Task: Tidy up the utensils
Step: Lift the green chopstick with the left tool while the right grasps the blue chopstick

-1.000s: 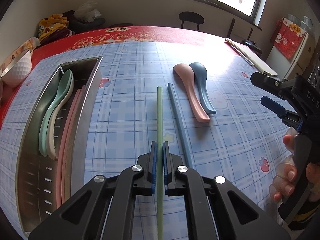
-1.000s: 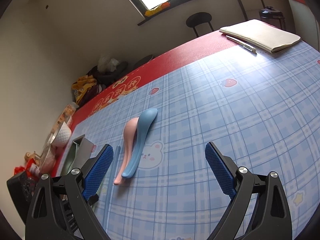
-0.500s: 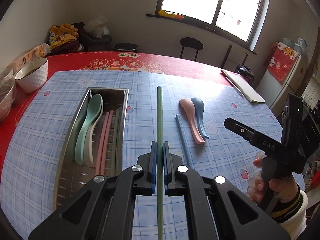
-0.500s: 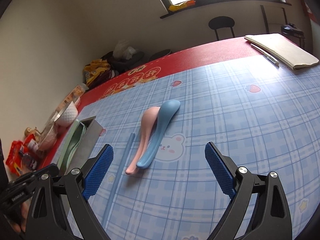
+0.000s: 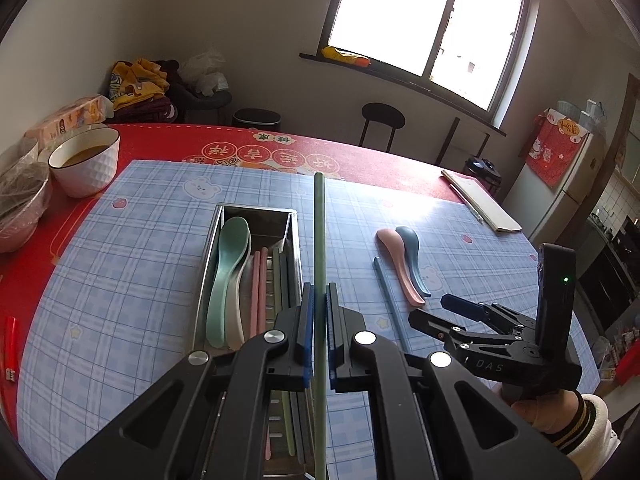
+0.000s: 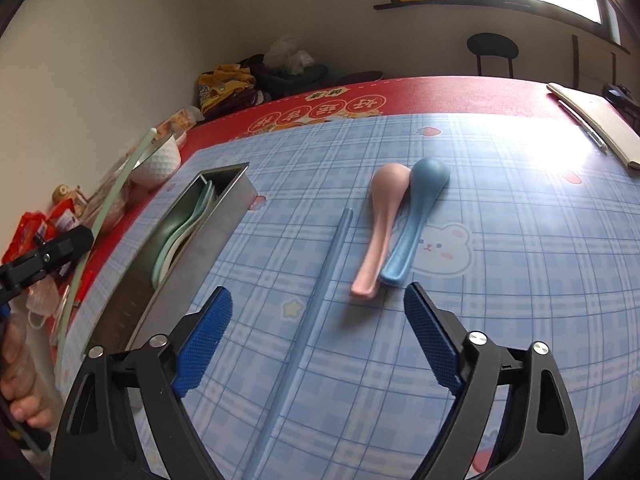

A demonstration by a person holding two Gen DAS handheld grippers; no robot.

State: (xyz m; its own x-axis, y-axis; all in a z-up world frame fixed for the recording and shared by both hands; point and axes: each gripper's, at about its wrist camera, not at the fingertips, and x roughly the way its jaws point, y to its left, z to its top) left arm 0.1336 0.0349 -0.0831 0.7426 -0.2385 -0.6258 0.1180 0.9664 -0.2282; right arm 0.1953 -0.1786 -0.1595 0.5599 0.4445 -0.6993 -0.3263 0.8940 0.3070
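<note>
Left tool clenched on the green chopstick, lifted clear of the table just right of the steel tray (spoons and chopsticks already inside). Right tool released, jaws just narrowing, astride the blue chopstick without touching it. Best done by lowering until both pads flank the stick, then clamping squarely. Pink spoon and blue spoon lying close by, better left undisturbed.

Bare cloth right of spoons; metal tray blocks left.
</note>
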